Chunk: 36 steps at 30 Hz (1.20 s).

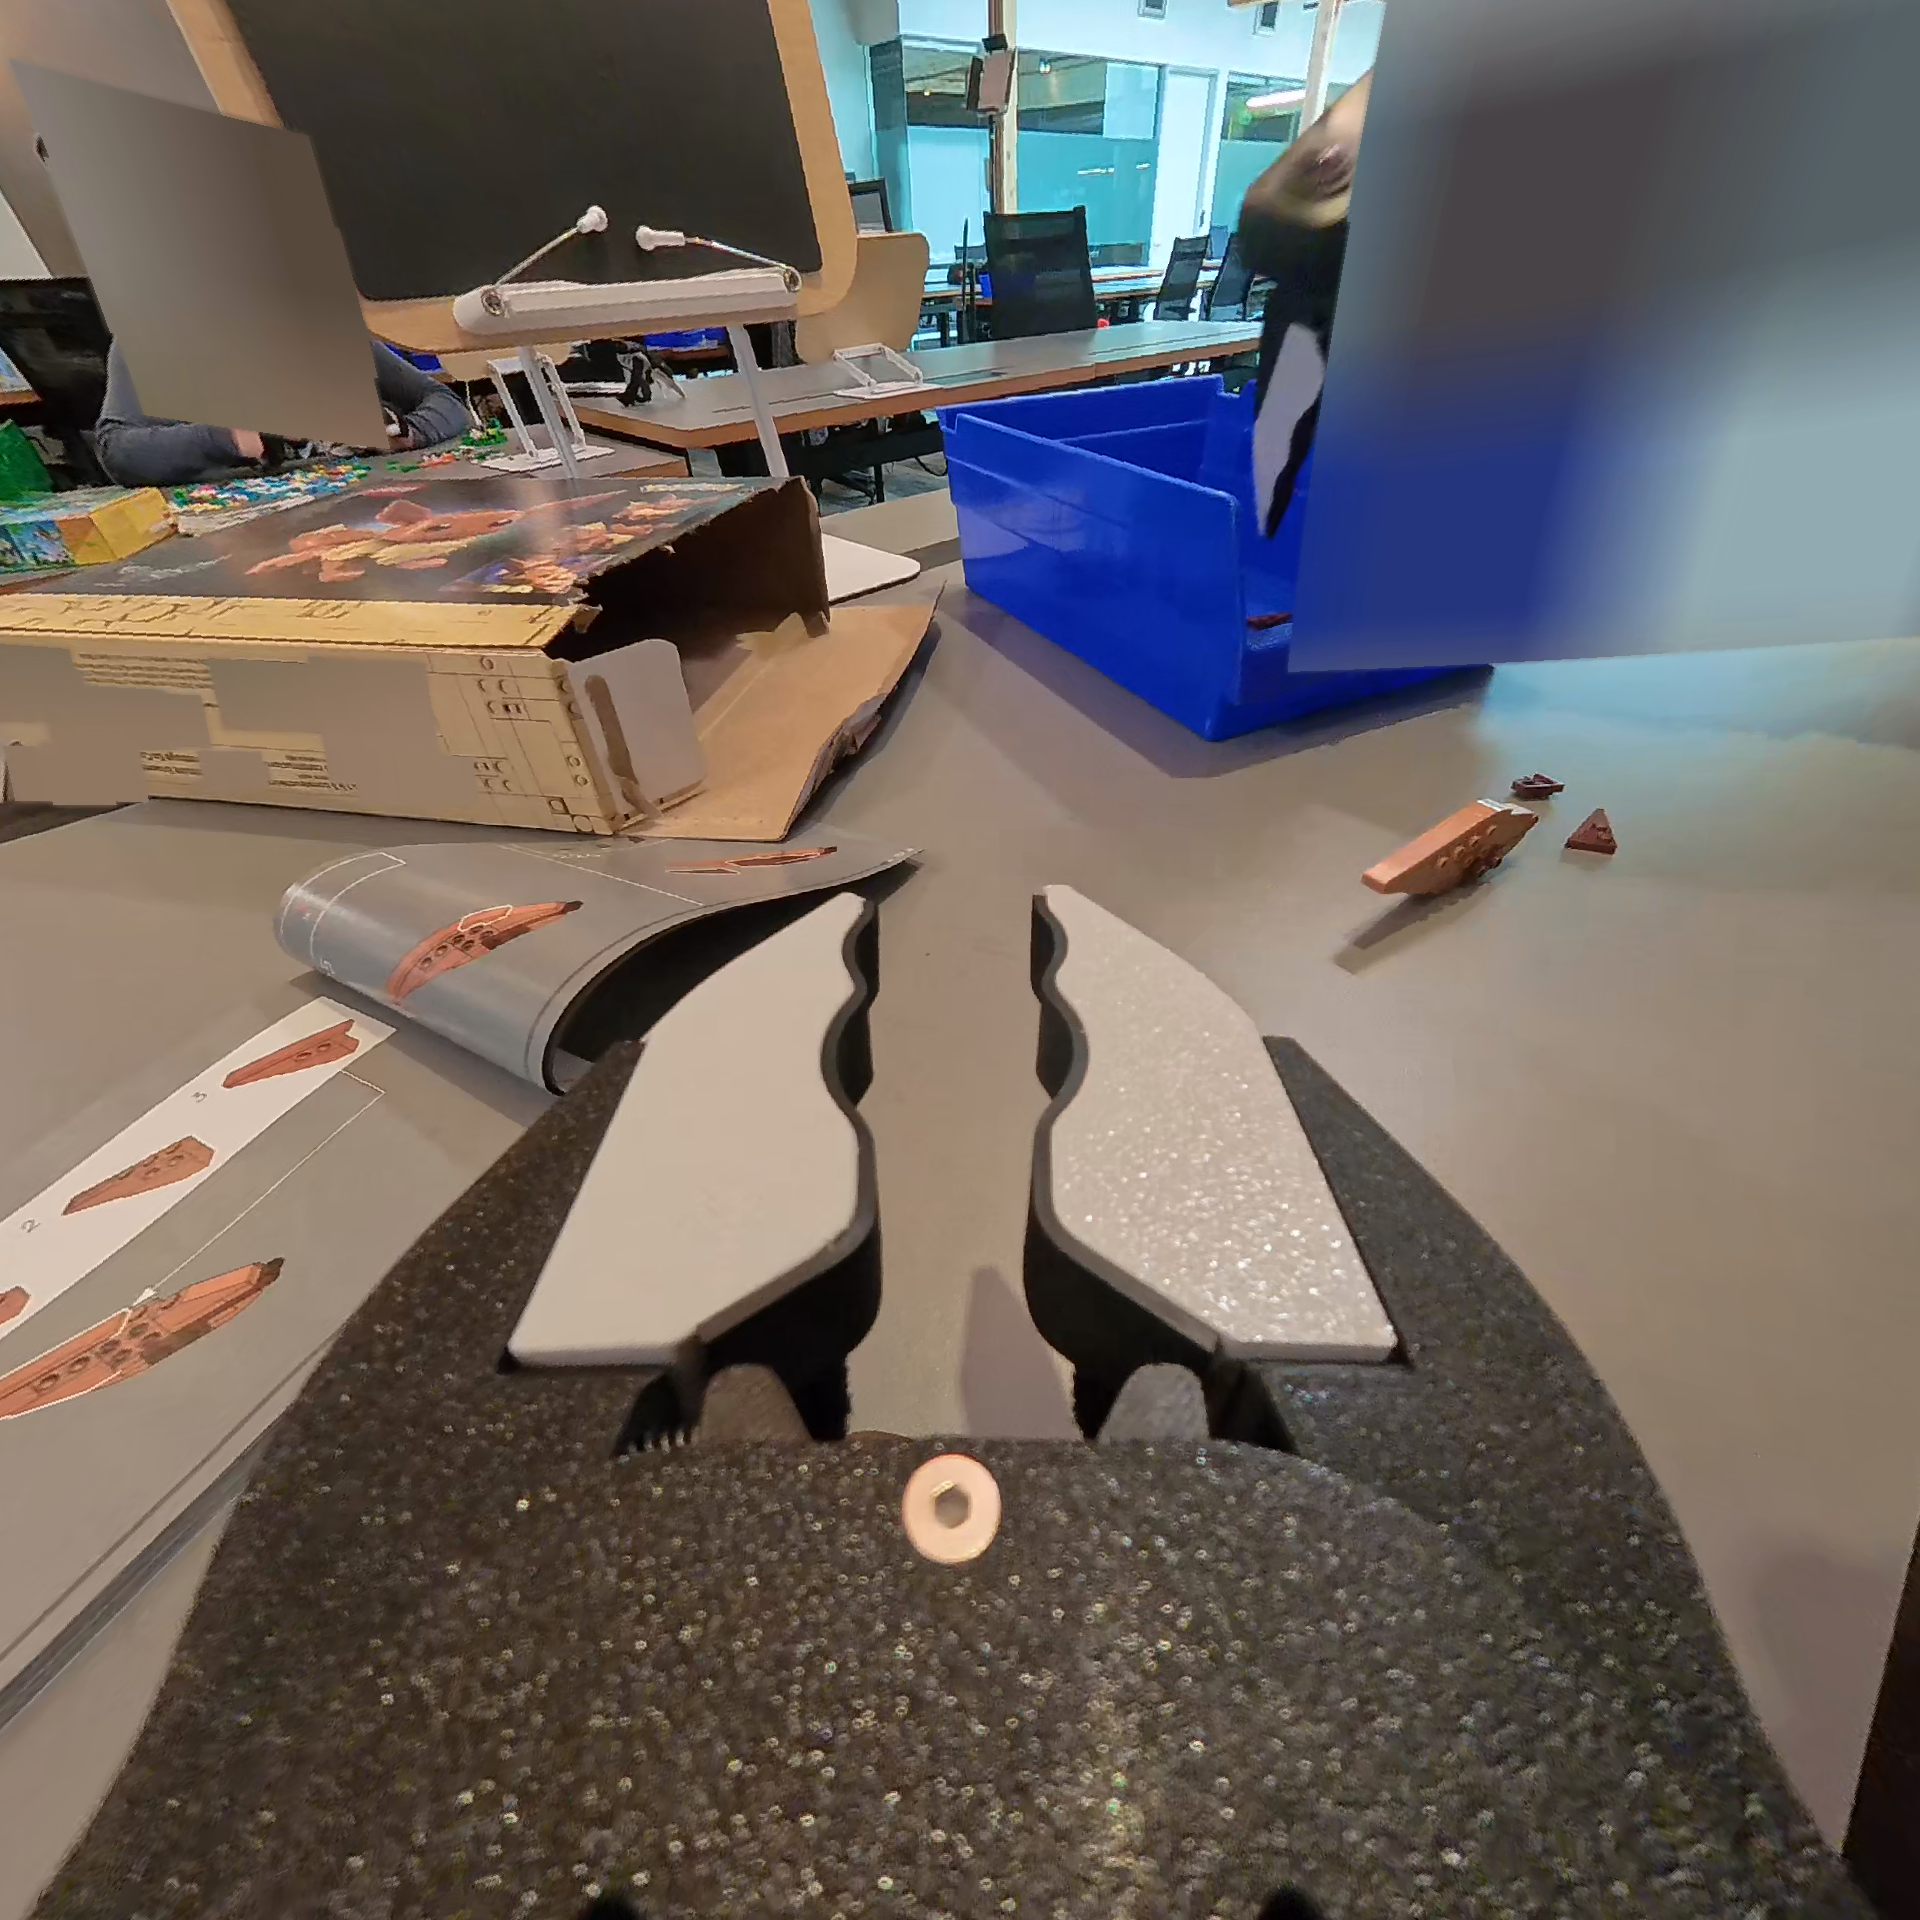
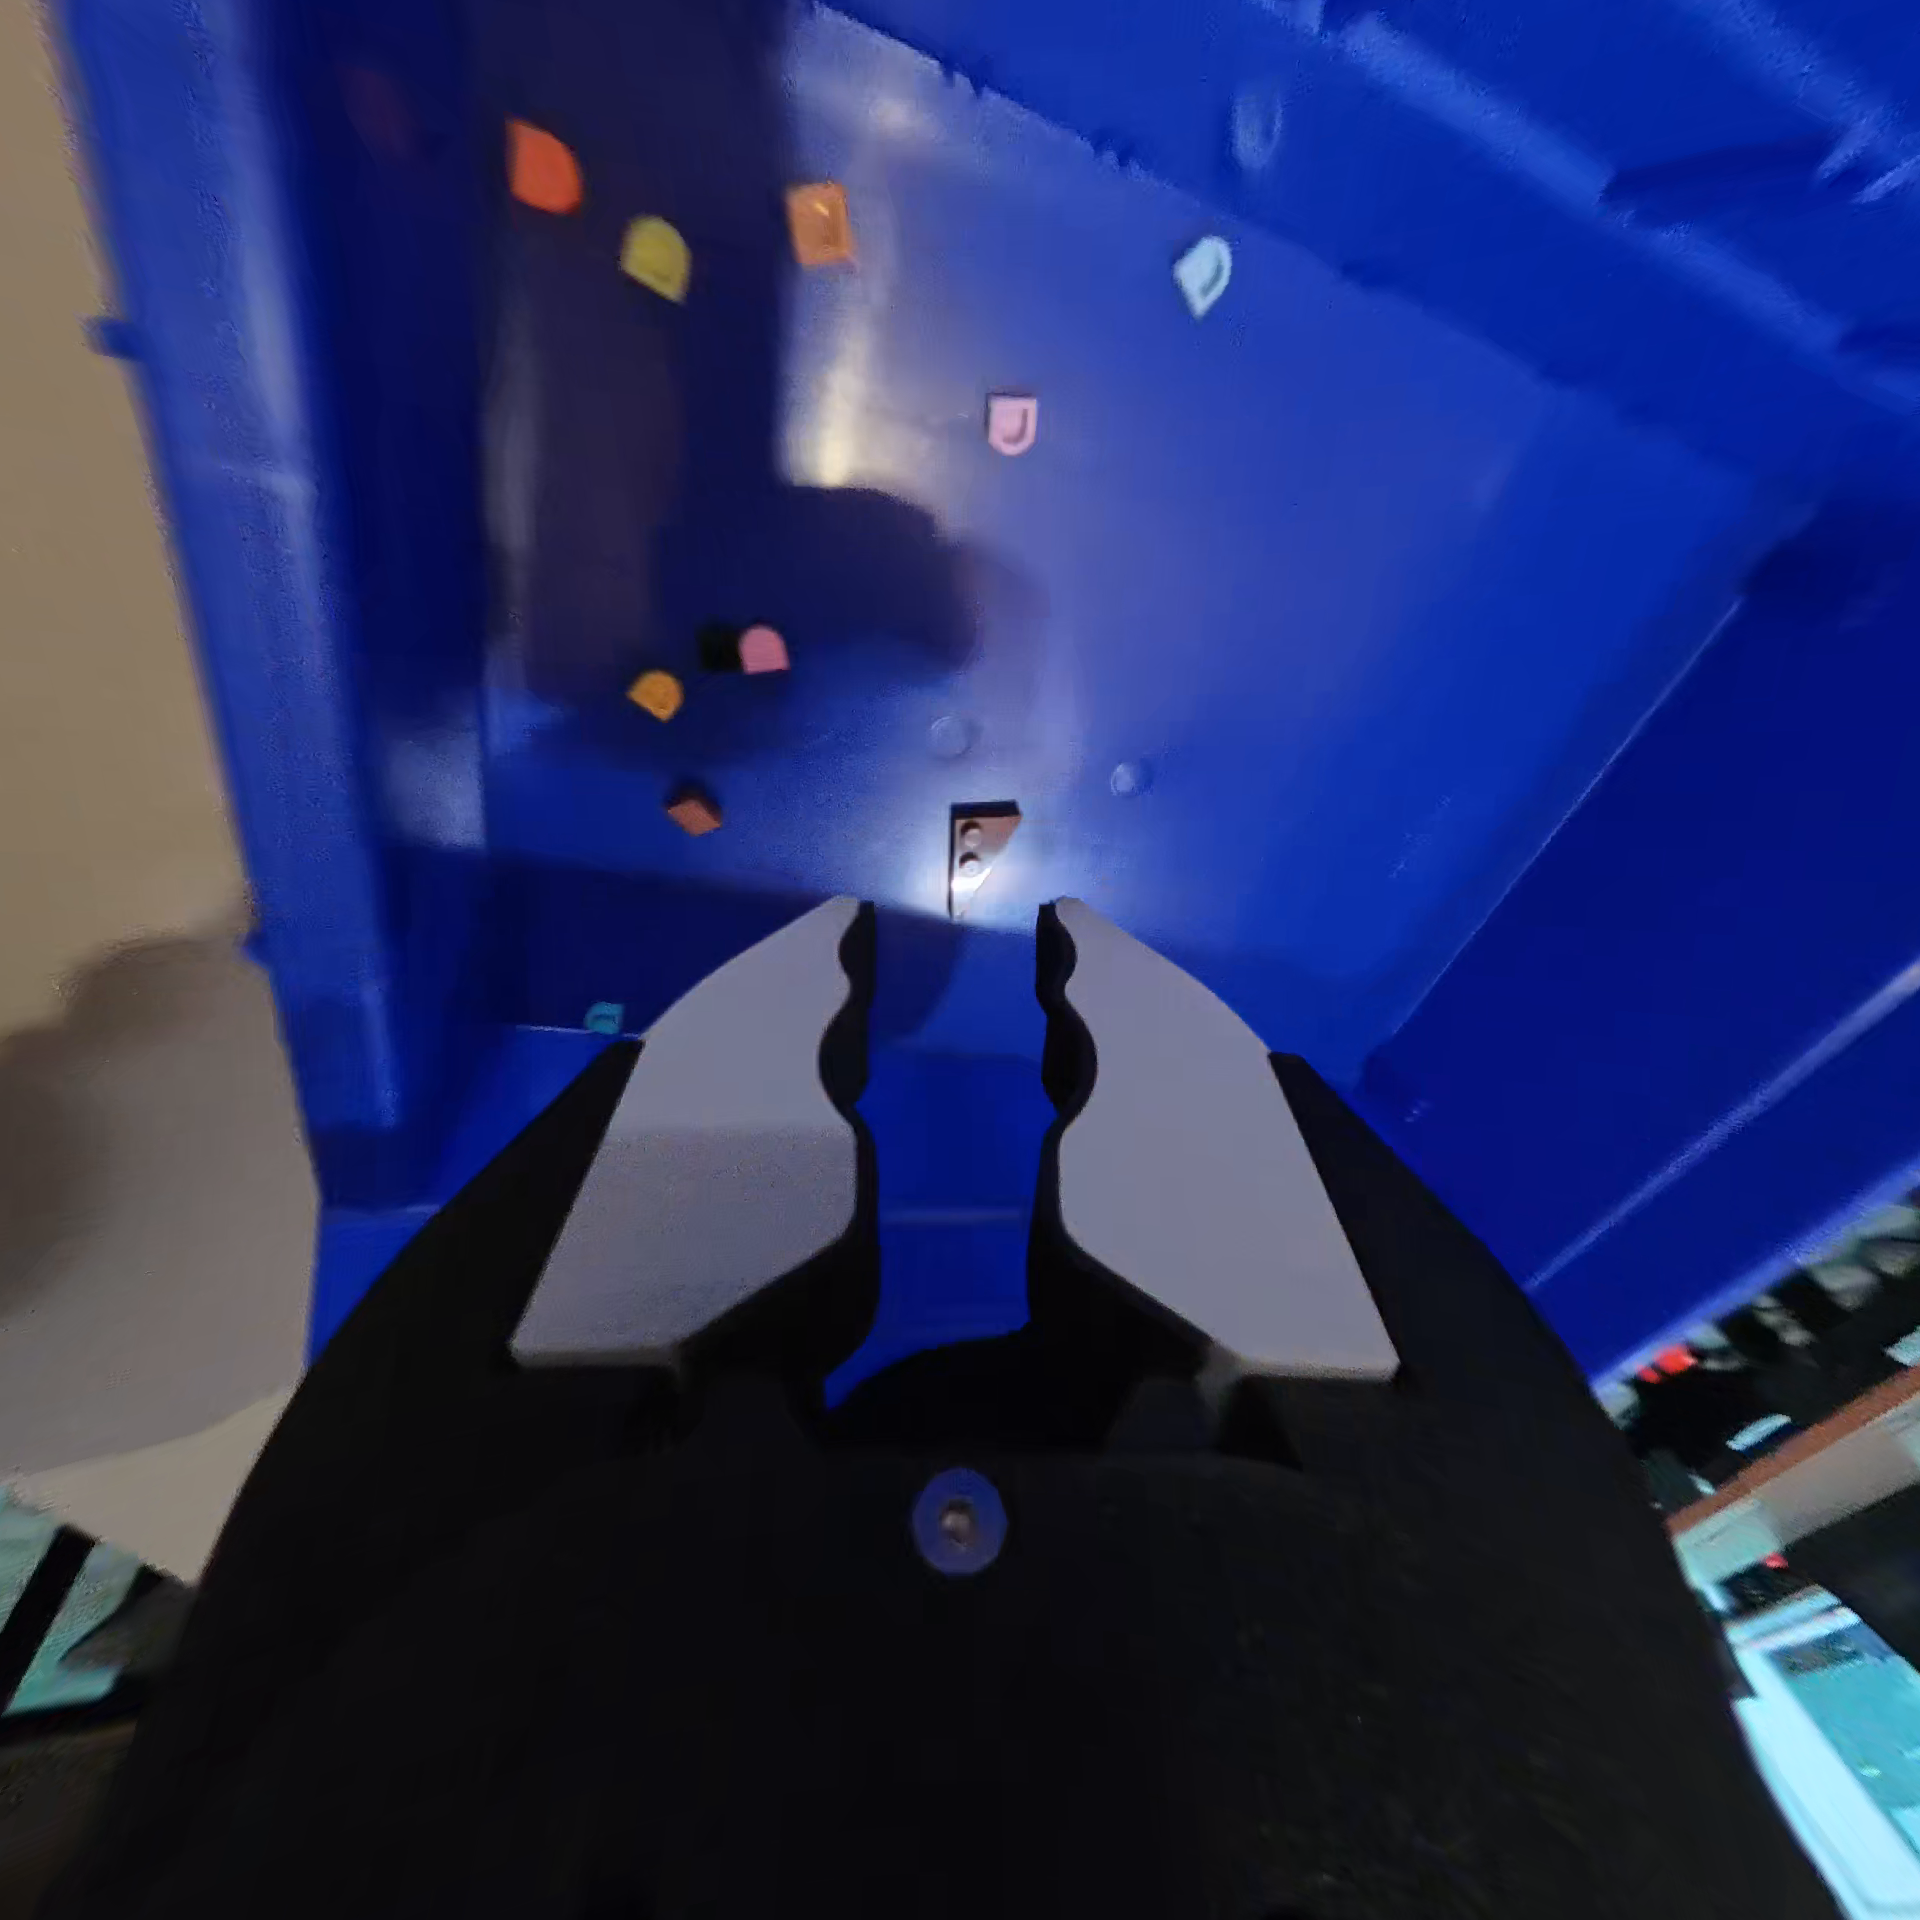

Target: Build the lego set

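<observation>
Right wrist view: the right hand-held gripper (image 2: 956, 909) hangs released and empty inside the blue bin (image 2: 1558, 623), just below a brown wedge plate (image 2: 977, 847) at frame centre. The left hand-held gripper (image 1: 954, 904) is also released, over the table (image 1: 1143, 831).

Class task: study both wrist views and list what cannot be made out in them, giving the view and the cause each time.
- Left wrist view: the right side of the blue bin lies behind a blurred patch.
- Left wrist view: two small dark pieces beside the brown wedge are too small to identify.
- Right wrist view: the far coloured pieces are motion-blurred.
- Right wrist view: the dark wedge plate is washed by glare at its near tip.
</observation>
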Tool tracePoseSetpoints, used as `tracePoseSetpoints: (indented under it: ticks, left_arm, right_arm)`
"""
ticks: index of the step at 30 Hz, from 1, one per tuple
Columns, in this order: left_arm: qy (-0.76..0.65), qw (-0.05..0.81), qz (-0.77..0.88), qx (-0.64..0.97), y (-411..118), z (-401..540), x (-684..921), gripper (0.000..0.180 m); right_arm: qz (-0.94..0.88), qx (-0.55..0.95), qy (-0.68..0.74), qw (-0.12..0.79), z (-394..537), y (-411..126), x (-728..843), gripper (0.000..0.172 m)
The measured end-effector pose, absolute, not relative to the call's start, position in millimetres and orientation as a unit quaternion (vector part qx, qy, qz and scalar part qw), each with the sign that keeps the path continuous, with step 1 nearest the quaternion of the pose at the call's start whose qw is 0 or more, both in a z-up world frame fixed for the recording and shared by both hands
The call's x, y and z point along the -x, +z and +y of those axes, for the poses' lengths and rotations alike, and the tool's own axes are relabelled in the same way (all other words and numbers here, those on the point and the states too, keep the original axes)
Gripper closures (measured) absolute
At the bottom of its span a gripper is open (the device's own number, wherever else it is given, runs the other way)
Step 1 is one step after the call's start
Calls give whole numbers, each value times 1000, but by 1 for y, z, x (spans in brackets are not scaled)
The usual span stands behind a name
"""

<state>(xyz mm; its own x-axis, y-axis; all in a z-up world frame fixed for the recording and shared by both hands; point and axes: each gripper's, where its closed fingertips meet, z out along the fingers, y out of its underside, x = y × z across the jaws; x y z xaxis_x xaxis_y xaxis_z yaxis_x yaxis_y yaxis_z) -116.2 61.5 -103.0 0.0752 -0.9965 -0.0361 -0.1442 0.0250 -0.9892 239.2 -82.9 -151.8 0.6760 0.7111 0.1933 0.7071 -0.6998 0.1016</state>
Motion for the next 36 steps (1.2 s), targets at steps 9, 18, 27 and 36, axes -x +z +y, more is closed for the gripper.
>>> tracePoseSetpoints:
  ticks: [9, 18, 27, 36]
  left_arm:
    - [-441, 487, 520, 546, -102, 62, 116, 153]
    - [-439, 492, 520, 543, -102, 61, 117, 153]
    - [-430, 487, 530, 545, -105, 60, 115, 153]
    - [-419, 503, 536, 533, -104, 55, 117, 153]
  right_arm:
    - [357, -930, 38, 84, -84, -191, -257, 146]
    - [369, -929, 34, -12, -81, -162, -225, 161]
    - [484, -855, -4, -186, -116, -131, -35, 161]
    - [469, -864, 2, -183, -111, -181, 24, 161]
